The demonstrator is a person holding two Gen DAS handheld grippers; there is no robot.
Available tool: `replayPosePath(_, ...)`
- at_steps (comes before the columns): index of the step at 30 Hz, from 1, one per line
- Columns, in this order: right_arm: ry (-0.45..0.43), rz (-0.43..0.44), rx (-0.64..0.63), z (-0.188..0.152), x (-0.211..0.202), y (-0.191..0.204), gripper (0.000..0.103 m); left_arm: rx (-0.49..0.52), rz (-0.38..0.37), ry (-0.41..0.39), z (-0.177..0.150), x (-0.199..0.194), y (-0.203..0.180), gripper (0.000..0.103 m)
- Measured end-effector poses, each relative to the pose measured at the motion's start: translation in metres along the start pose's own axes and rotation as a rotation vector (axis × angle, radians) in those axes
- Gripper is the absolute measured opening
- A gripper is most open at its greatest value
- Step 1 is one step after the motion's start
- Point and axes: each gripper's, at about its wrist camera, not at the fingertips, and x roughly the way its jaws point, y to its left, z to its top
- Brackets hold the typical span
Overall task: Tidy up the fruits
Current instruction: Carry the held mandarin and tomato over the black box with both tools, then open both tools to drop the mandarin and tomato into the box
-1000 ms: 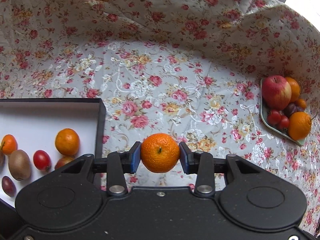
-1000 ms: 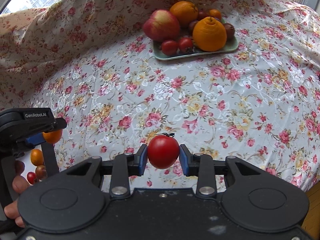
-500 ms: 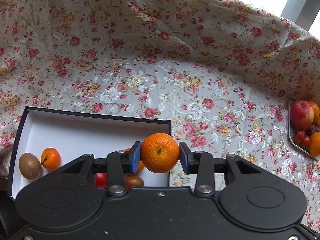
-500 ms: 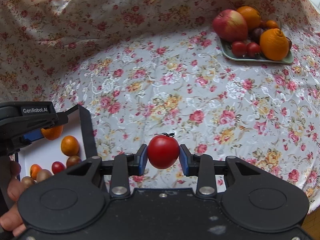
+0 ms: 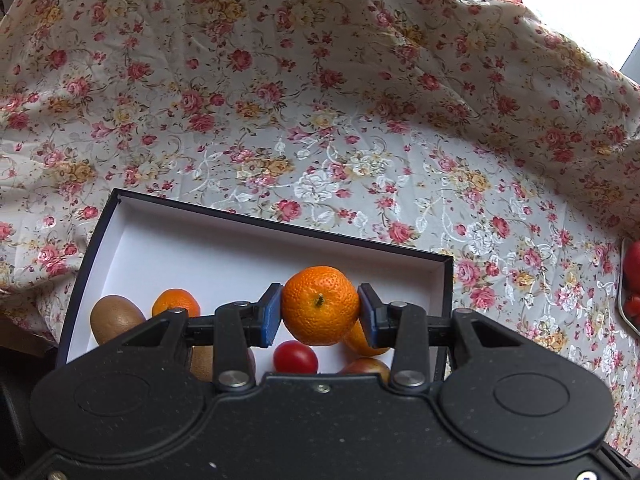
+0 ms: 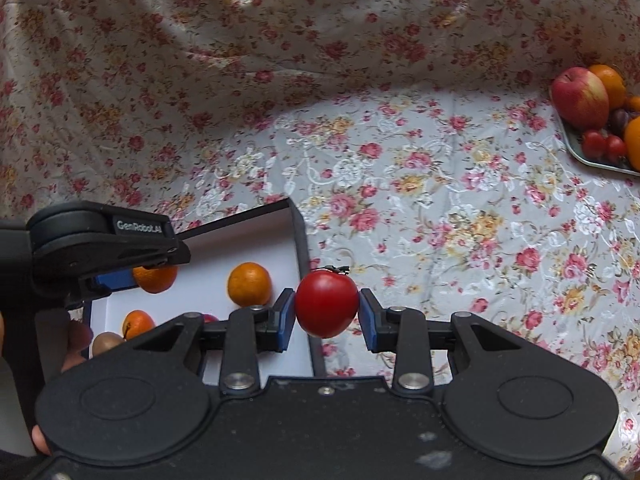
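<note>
My left gripper is shut on a mandarin and holds it above the right part of the white-lined black box. Inside the box lie a kiwi, a small mandarin, a cherry tomato and more fruit partly hidden by the gripper. My right gripper is shut on a red tomato and hangs over the box's right wall. The left gripper shows at the left of the right wrist view with its mandarin.
A flowered cloth covers the table and rises at the back. A tray at the far right carries an apple, oranges and small tomatoes. A hand holds the left gripper's handle.
Both grippers have swung left toward the box while keeping their fruit. The mandarin now hangs over the box's inside, and the tomato has reached its right wall. The tray has slid to the right edge.
</note>
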Motion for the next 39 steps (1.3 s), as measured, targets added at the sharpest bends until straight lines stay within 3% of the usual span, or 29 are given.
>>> replayPosePath(11,0.024,0.165,-0.104,-0.010,0.005,0.044,0.037,-0.034,0.018,0.008,0.003,0.002,0.031,0.048)
replayPosePath(19,-0.009,0.276,-0.171,-0.012,0.003,0.050,0.042,-0.019,0.029,0.002,0.002,0.001,0.036,0.052)
replayPosePath(21,0.009,0.258,-0.153,-0.011,0.006,0.049,0.043,-0.015,0.036,-0.008,0.003,-0.001,0.036,0.057)
replayPosePath(29,0.066,0.188,-0.175,-0.012,0.015,0.044,0.043,-0.007,0.042,0.000,0.001,-0.001,0.036,0.058)
replayPosePath(37,0.046,0.129,-0.231,-0.019,0.012,0.038,0.043,0.078,0.091,-0.018,-0.012,-0.006,0.026,0.058)
replayPosePath(39,0.040,0.133,-0.255,-0.021,0.011,0.037,0.048,0.090,0.096,-0.020,-0.017,-0.010,0.026,0.058)
